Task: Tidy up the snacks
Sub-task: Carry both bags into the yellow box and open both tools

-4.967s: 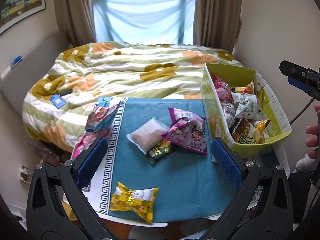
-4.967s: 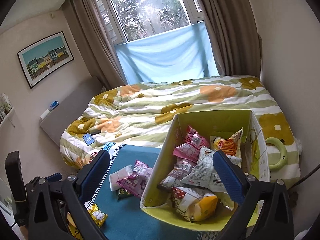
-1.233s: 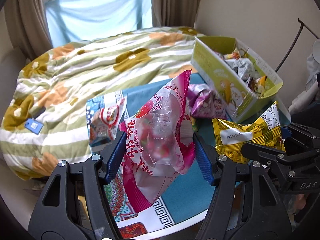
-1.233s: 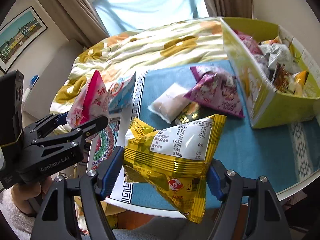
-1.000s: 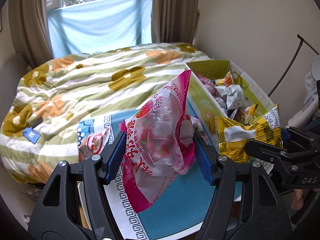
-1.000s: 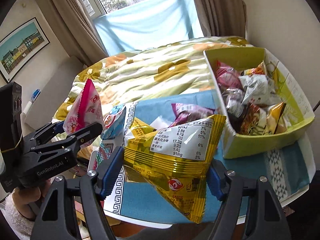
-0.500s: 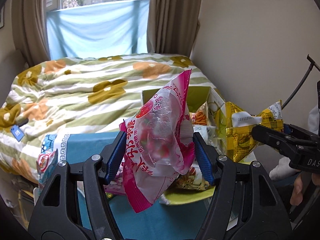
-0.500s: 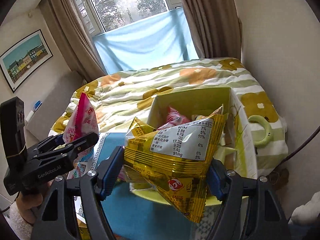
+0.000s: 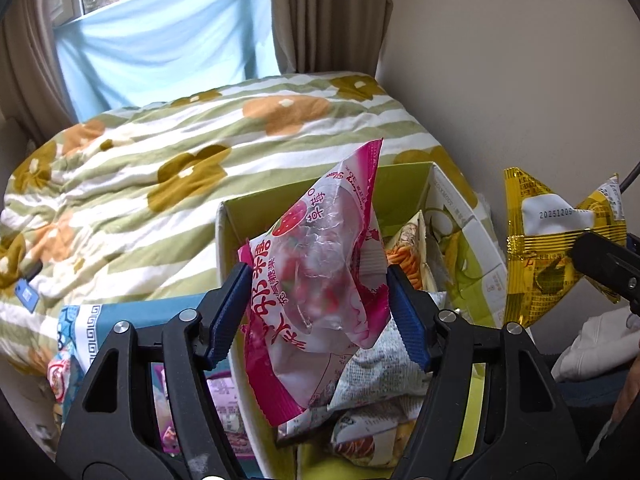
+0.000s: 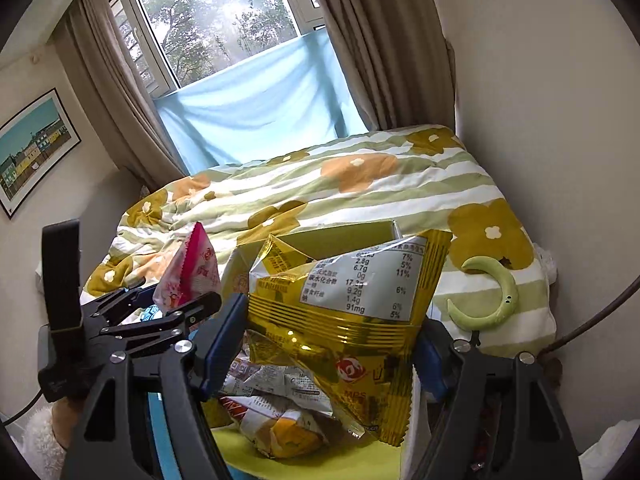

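My left gripper holds a pink strawberry snack bag upright between its blue pads, over the near left part of the green snack box. Its jaws are opening, and the bag still hangs between them. The box holds several snack packets. My right gripper is shut on a yellow foil snack bag, held above the same box. In the left wrist view the yellow bag hangs to the right of the box. The right wrist view shows the pink bag at the left.
A bed with a flowered striped quilt lies behind the box. A teal tablecloth with more snack packets is at the lower left. A green crescent object rests on the quilt. A beige wall stands close on the right.
Both grippers have carried their bags from over the tablecloth rightward to above the green box. The box now sits directly below and in front of both bags.
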The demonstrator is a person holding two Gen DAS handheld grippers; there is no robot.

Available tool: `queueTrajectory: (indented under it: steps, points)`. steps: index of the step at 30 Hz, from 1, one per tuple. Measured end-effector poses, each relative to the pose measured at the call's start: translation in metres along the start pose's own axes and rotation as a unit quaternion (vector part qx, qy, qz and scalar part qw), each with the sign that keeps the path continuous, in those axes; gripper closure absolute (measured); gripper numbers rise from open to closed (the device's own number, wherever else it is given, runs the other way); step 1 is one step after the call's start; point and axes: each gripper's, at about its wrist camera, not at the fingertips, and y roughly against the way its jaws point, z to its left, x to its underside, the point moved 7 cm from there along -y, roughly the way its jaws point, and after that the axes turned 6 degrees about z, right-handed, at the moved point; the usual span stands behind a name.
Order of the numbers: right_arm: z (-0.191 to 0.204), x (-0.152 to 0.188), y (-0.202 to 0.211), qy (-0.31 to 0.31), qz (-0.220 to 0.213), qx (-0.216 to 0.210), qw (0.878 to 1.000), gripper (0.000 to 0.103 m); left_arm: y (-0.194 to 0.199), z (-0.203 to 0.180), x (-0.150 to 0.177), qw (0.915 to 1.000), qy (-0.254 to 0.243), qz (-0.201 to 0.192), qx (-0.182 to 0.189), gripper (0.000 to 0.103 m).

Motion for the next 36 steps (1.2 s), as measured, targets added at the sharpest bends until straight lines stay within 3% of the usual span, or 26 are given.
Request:
queueTrajectory:
  steps: [2, 3, 4, 15, 27, 31, 34, 36]
  points:
    - [-0.006, -0.004, -0.010, -0.005, 0.007, 0.002, 1.000, 0.032, -0.010, 0.003, -0.005, 1.0000, 0.003, 0.000, 0.001, 0.022]
    - [-0.010, -0.007, -0.014, -0.006, 0.009, 0.004, 1.000, 0.032, -0.015, 0.003, -0.007, 1.0000, 0.003, 0.003, -0.001, 0.007]
    - [-0.012, -0.009, -0.017, -0.009, 0.011, 0.006, 1.000, 0.032, -0.018, 0.004, -0.008, 1.0000, 0.003, 0.004, -0.004, 0.000]
    - [-0.014, -0.024, -0.046, -0.028, 0.029, -0.001, 0.999, 0.032, 0.000, 0.032, 0.029, 0.9992, 0.031, 0.022, 0.006, 0.000]
    - [0.008, -0.050, -0.115, 0.006, 0.083, -0.009, 0.997, 0.030, 0.007, 0.057, 0.038, 0.9989, 0.025, 0.023, -0.032, 0.000]
    - [0.016, -0.050, -0.138, 0.006, 0.098, -0.035, 0.995, 0.029, 0.008, 0.061, 0.041, 0.9988, 0.029, 0.024, -0.031, 0.000]
    - [0.017, -0.050, -0.146, 0.008, 0.094, -0.029, 0.995, 0.013, 0.005, 0.062, 0.046, 0.9986, 0.032, 0.031, -0.029, 0.000]
    - [0.015, -0.051, -0.140, 0.021, 0.077, -0.007, 0.997, 0.010, 0.005, 0.063, 0.050, 0.9985, 0.035, 0.032, -0.028, 0.000]
